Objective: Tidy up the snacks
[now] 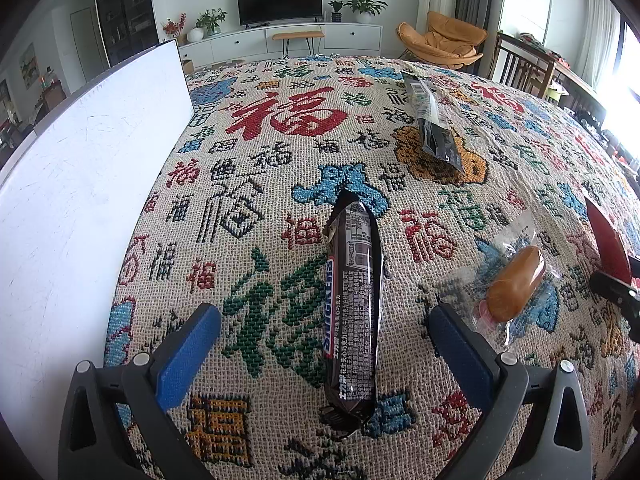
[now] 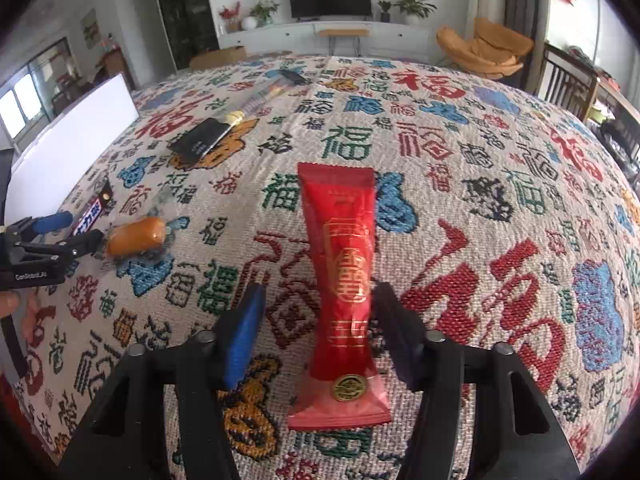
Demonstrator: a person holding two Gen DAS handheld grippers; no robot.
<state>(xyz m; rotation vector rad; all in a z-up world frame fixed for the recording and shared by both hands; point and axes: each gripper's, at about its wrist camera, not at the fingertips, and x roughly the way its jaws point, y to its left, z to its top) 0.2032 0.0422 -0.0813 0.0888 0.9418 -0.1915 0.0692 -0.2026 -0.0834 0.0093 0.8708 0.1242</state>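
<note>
A brown Snickers bar lies lengthwise on the patterned cloth, between the blue pads of my left gripper, which is open and not touching it. In the right wrist view a red snack packet with gold print lies between the fingers of my right gripper. Those jaws stand open, with a gap on the left side of the packet. The left gripper shows at that view's left edge, with the Snickers bar partly hidden behind it.
A small bun in a clear wrapper lies right of the Snickers bar. A long dark packet lies farther back. A white board stands along the table's left side. Woven cloth covers the table.
</note>
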